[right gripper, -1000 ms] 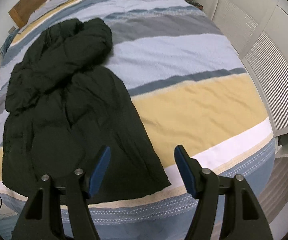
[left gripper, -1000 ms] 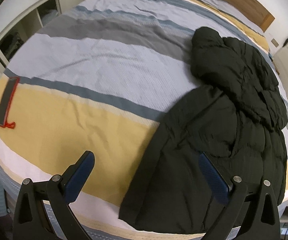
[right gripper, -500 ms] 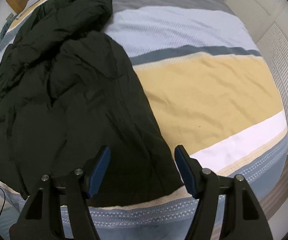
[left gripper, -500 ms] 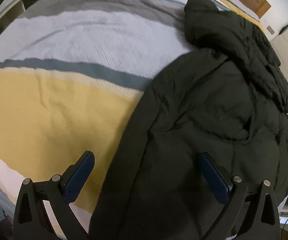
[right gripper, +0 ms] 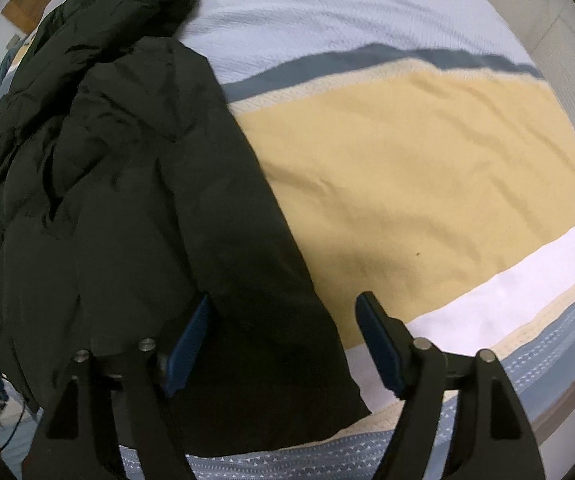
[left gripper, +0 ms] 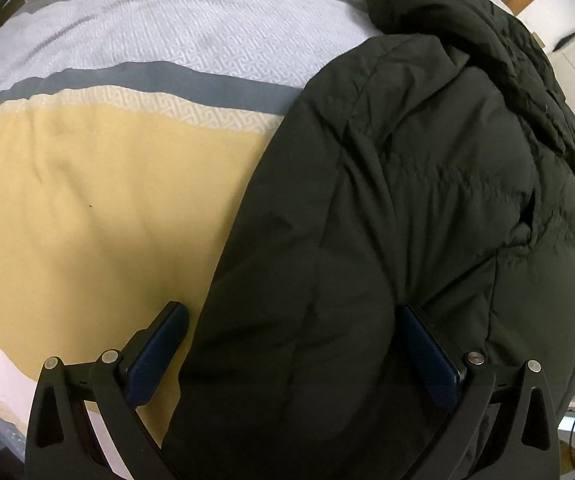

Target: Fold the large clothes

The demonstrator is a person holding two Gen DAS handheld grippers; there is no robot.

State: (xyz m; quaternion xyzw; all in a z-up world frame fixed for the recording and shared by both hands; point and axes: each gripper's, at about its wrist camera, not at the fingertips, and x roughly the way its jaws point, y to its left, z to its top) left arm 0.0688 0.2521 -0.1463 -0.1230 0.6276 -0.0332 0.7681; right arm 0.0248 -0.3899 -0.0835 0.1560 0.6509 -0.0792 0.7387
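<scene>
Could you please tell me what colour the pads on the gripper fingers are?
Dark blue pads on black fingers, clearest in the right wrist view.

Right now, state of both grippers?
Left gripper: open, straddling the black jacket edge, not gripping.
Right gripper: opening, jacket corner between its jaws, not gripping.

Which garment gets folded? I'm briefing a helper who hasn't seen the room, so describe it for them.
Start at the bed with the striped yellow, white and grey-blue cover. Near its foot edge lies a black quilted puffer jacket, spread flat with its bulky end bunched towards the wooden headboard. It is the only dark, padded item on the pale bedding.
</scene>
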